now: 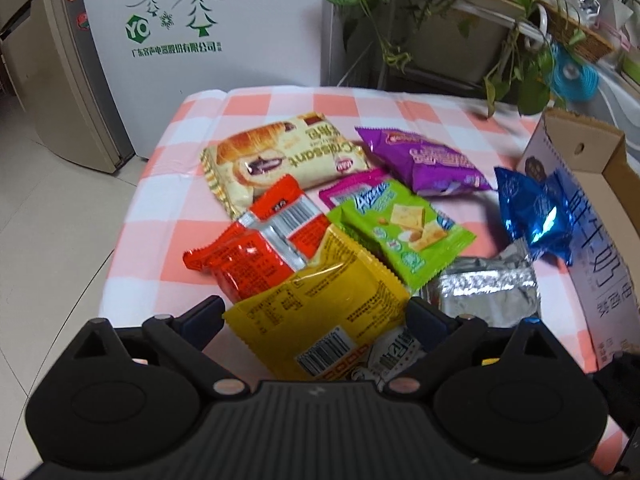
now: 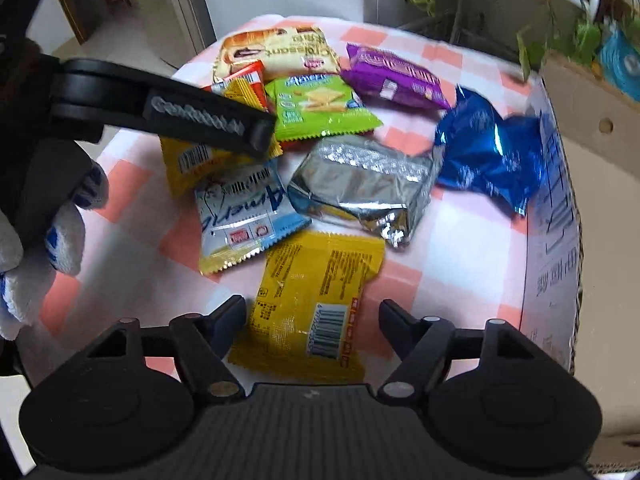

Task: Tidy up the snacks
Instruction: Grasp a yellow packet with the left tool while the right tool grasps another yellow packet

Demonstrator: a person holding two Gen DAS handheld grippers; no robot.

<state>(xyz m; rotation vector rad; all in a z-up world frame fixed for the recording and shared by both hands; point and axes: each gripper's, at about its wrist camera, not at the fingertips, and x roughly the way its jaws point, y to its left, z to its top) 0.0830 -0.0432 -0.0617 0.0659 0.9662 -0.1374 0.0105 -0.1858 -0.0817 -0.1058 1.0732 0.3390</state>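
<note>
Left wrist view: the left gripper (image 1: 316,314) points down at a heap of snack packets on a pink-and-white checked surface (image 1: 160,216), its jaws spread wide with a yellow packet (image 1: 320,300) lying between them; whether the pads touch it I cannot tell. Just beyond the jaws lie a red packet (image 1: 244,256) and a green cracker packet (image 1: 404,232), farther off a croissant packet (image 1: 280,156) and a purple packet (image 1: 428,160). To the right of the jaws sit a silver foil packet (image 1: 488,292) and a blue foil packet (image 1: 536,212), the latter leaning on a cardboard box (image 1: 600,240) (printed with blue characters). In the right wrist view, the right gripper (image 2: 312,316) has its jaws partly open astride a second yellow packet (image 2: 316,300), with gaps visible on both sides. Ahead of these jaws lies a light blue packet (image 2: 244,212); up-left, a gloved hand (image 2: 44,216) holds the other gripper.
</note>
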